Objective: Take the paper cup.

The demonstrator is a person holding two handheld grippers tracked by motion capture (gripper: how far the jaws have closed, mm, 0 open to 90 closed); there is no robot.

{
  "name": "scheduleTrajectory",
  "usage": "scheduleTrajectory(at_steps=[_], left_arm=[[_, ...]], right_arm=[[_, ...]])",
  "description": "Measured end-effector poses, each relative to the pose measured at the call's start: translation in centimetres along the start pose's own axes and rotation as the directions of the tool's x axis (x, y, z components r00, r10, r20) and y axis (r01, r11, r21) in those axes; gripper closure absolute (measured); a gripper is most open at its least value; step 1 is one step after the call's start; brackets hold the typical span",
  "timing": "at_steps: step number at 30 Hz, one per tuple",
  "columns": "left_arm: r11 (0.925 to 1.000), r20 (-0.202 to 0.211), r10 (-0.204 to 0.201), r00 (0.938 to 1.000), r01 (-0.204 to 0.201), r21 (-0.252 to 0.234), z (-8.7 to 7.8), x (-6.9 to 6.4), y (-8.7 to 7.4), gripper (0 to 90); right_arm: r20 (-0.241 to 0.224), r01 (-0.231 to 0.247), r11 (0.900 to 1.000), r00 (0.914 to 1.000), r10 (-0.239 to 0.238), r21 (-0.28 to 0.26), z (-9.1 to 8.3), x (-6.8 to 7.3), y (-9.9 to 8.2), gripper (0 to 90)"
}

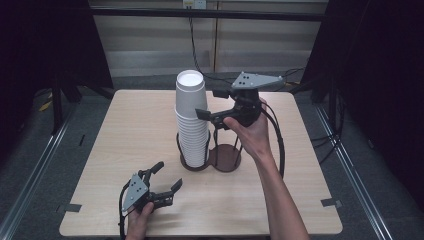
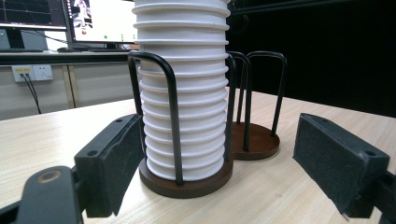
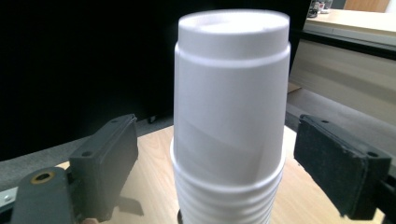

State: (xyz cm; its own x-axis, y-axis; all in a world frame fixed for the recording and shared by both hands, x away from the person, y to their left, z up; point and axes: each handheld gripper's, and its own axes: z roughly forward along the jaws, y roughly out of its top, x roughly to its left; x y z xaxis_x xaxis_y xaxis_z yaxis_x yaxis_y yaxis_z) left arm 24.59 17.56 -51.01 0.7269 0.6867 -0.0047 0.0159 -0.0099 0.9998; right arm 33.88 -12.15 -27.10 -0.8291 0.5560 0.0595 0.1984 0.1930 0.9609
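A tall stack of upturned white paper cups (image 1: 192,132) stands in a black wire holder on a round brown base (image 1: 192,166) at the table's middle. The top cup (image 1: 190,90) sits higher than the rest. My right gripper (image 1: 207,104) is raised beside it, and in the right gripper view the top cup (image 3: 231,102) stands between the open jaws with a gap on each side. My left gripper (image 1: 167,176) rests low near the front left of the table, open and holding nothing. It faces the stack (image 2: 184,93) and its holder base (image 2: 187,184).
A second, empty wire holder (image 1: 226,157) stands right of the stack, touching the first; its base (image 2: 257,144) also appears in the left gripper view. The wooden table (image 1: 125,135) has tape marks at its front corners. Cables trail from both grippers.
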Motion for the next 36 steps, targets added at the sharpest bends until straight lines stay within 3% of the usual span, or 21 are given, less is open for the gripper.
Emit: scheduleTrajectory(at_steps=[6,9,10,20,27,36], left_arm=[[1.0000,0.000,0.000,1.0000,0.000,0.000,0.0,0.0,0.0,15.7],[1.0000,0.000,-0.001,1.0000,0.001,0.000,0.0,0.0,0.0,15.7],[1.0000,0.000,-0.001,1.0000,0.001,0.000,0.0,0.0,0.0,15.7],[1.0000,0.000,0.000,1.0000,0.000,0.000,0.0,0.0,0.0,15.7],[1.0000,0.000,0.000,1.0000,0.000,0.000,0.0,0.0,0.0,15.8],[1.0000,0.000,0.000,1.0000,0.000,0.000,0.0,0.0,0.0,15.7]], right_arm=[[-0.016,0.040,0.9975,0.9991,-0.039,0.058,1.1,0.1,1.1,15.5],[-0.025,0.034,0.9979,0.9992,-0.032,0.054,1.2,-0.1,1.5,15.7],[-0.015,0.037,0.9957,0.9993,-0.036,0.085,1.4,-0.2,1.9,13.8],[-0.024,0.017,0.9904,0.9996,-0.014,0.137,3.1,-1.2,3.0,13.2],[-0.037,0.028,0.9827,0.9991,-0.022,0.183,4.5,-1.3,3.9,14.0],[-0.047,0.021,0.9846,0.9988,-0.013,0.174,5.4,-1.6,4.5,17.0]])
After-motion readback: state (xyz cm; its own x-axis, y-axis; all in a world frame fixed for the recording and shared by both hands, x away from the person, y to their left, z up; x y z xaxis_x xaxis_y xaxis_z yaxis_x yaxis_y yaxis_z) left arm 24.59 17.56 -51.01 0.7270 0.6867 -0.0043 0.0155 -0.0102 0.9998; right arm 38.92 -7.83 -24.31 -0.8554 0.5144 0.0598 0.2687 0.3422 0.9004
